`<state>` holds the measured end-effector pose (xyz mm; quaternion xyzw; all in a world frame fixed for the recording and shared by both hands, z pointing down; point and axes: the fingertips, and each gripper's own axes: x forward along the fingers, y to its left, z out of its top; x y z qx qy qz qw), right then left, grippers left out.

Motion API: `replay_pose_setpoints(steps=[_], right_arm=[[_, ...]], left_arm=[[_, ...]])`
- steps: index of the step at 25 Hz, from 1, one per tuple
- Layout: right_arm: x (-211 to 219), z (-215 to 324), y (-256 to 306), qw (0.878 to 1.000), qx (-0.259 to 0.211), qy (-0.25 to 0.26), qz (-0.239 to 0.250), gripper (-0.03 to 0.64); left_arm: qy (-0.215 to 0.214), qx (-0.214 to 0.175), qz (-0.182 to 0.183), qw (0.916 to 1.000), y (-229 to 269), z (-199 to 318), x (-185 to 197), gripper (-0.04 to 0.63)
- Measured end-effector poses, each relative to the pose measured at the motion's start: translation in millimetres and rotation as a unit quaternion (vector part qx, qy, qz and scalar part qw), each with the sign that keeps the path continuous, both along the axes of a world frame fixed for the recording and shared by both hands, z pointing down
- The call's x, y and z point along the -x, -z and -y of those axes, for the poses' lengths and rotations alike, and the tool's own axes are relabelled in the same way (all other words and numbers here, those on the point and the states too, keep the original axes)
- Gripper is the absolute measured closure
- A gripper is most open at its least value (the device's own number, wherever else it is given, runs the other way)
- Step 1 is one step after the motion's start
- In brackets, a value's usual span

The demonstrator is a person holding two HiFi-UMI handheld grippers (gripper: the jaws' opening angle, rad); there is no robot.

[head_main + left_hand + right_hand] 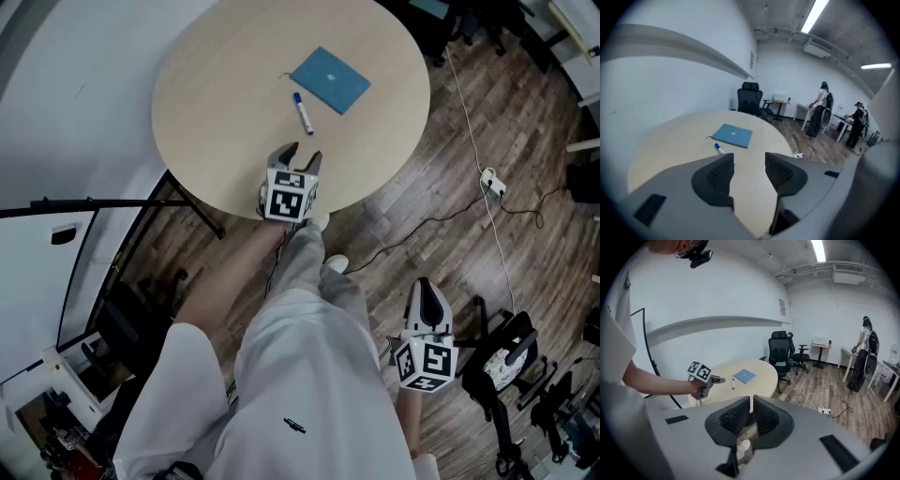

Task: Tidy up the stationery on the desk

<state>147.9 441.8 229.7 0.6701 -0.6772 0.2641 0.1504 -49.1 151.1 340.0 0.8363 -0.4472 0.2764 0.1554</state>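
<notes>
Nearest to us, the right gripper (425, 284) hangs low beside our leg, over the floor and well away from the table (216, 103). Its jaws are almost together with nothing between them, so it cannot steady anything if the other side slips. Further out, the left gripper (298, 155) hovers at the table's near edge, its jaws wide apart and empty, angled down toward the stationery. Beyond it lies the marker pen (303, 112), flat on the bare top with its blue cap toward the notebook. We judge this to be the first risk. The pen is round and the surface looks smooth, so if one finger touches before the other, the pen may roll or skid away instead of seating between the pads. Just past it, beside the pen's capped end, the blue notebook (330, 80) lies flat. A reach that overshoots could shove it, and since it is thin and flush with the top, the fingers may only slide it toward the far rim instead of getting under an edge. Whether pen and notebook touch, we cannot tell. Off to the right, a power strip (492, 181) and its cable trail across the floor, a snag hazard if we step round the table.
</notes>
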Motion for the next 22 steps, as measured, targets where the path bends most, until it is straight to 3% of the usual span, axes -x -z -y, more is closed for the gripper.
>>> replay_pose_setpoints(steps=[4,5,6,8,11,15,22], right_arm=[[39,13,16,1.0,-0.009,0.025,0.014,0.569],[55,19,17,0.999,-0.014,0.031,0.02,0.568],[72,26,17,0.999,-0.02,0.036,0.025,0.568],[103,38,19,0.998,-0.029,0.047,0.032,0.569],[141,46,25,0.997,-0.034,0.059,0.036,0.569],[181,55,24,0.996,-0.032,0.034,0.071,0.568],[259,56,20,0.999,-0.029,0.008,0.041,0.568]], left_arm=[[-0.035,0.033,-0.083,0.9954,67,-153,12,0.399],[-0.027,0.031,-0.098,0.9944,82,-177,22,0.446],[-0.017,0.025,-0.11,0.9935,95,-195,33,0.542],[-0.009,0.024,-0.118,0.9926,115,-219,50,0.568],[-0.016,0.03,-0.111,0.9933,130,-235,68,0.571],[-0.031,0.023,-0.082,0.9959,134,-227,106,0.571],[-0.055,0.043,-0.111,0.9914,125,-217,179,0.571]])
